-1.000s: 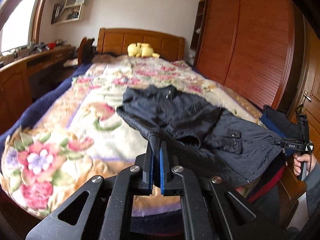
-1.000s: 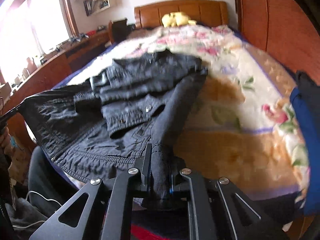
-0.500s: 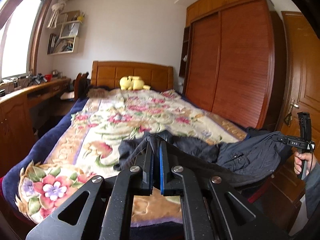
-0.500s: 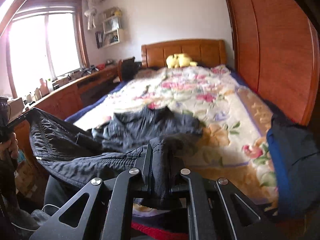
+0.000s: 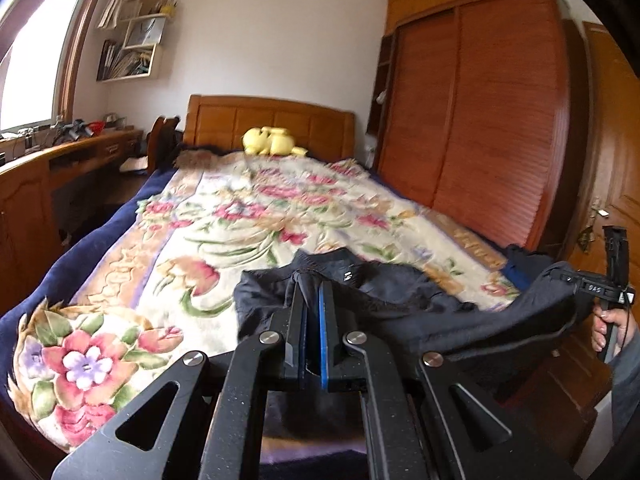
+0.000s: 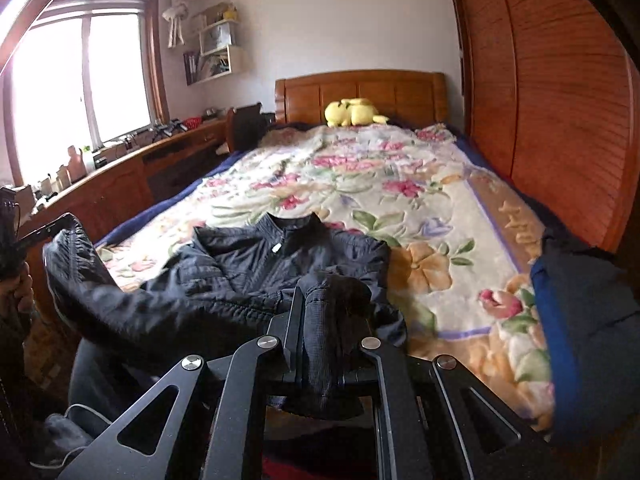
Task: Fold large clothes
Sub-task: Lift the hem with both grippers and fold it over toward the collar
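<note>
A dark navy jacket (image 6: 248, 264) lies collar-first towards the headboard on the flowered blanket (image 6: 400, 184), its near edge lifted off the bed. In the left wrist view my left gripper (image 5: 312, 284) is shut on one corner of that edge, the fabric pinched between its blue pads. My right gripper (image 6: 326, 300) is shut on the other corner, with cloth bunched over its fingers. Each gripper shows in the other's view: the right gripper (image 5: 568, 278) at the far right, the left gripper (image 6: 60, 224) at the far left. The jacket (image 5: 400, 300) hangs stretched between them.
A yellow plush toy (image 6: 352, 112) sits by the wooden headboard. A wooden wardrobe (image 5: 480, 120) runs along the right, a desk (image 6: 120, 176) under the window on the left. A dark blue garment (image 6: 580, 320) lies on the bed's near right corner.
Both grippers have risen with the jacket's near edge, which now hangs off the bed. The views have tilted up to show more of the room.
</note>
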